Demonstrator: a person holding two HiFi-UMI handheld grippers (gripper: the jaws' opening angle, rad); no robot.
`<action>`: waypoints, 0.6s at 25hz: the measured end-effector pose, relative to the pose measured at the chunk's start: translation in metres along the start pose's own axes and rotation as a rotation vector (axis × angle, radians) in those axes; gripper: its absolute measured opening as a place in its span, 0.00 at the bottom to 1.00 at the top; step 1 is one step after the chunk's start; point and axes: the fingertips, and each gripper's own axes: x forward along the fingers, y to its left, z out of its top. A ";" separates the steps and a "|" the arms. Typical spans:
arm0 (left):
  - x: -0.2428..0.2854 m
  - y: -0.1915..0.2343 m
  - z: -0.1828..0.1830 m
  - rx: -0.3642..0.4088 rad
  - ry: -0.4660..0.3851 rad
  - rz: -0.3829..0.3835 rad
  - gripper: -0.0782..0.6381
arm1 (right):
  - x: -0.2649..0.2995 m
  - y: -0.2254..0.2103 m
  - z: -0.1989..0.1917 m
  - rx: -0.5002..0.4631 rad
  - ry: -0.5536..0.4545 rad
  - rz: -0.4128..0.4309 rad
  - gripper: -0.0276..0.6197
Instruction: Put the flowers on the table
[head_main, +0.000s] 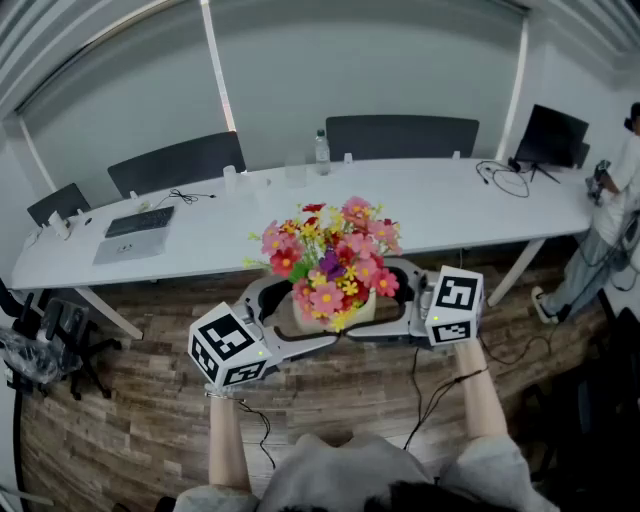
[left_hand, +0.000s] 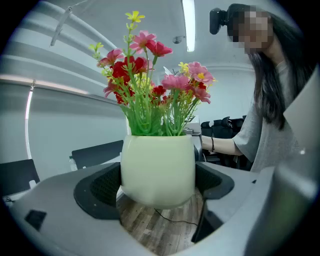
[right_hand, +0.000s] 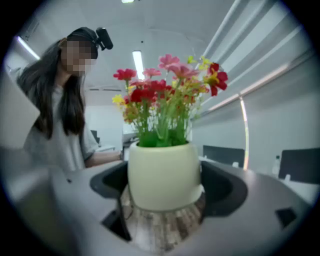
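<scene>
Left gripper (head_main: 278, 312) and right gripper (head_main: 398, 300) clench their fingers on opposite sides of the upright pot of flowers (left_hand: 157, 170), lifted above the wooden floor (head_main: 150, 400). Beyond the pot, the white tabletop (head_main: 200, 240) lies straight ahead, equally near both.

Left gripper (left_hand: 157, 187), right gripper (right_hand: 165, 187) — grey; white-and-black marker cubes (head_main: 228, 345) (head_main: 455, 303); grey sleeves (head_main: 490, 460).

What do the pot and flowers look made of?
The pot is probably glazed ceramic, possibly plastic: smooth cream surface, soft even sheen. The flowers look artificial, plastic or fabric: uniformly bright green stems, stiff vivid petals.
</scene>
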 end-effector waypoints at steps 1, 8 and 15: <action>0.000 0.000 0.000 -0.001 0.002 0.001 0.74 | 0.000 0.000 0.000 0.000 0.002 0.001 0.72; 0.004 0.000 -0.004 -0.013 0.003 0.000 0.74 | -0.001 -0.002 -0.003 0.004 0.017 0.003 0.72; 0.020 -0.007 -0.008 -0.025 0.010 0.039 0.74 | -0.017 -0.004 -0.014 -0.002 0.025 0.037 0.72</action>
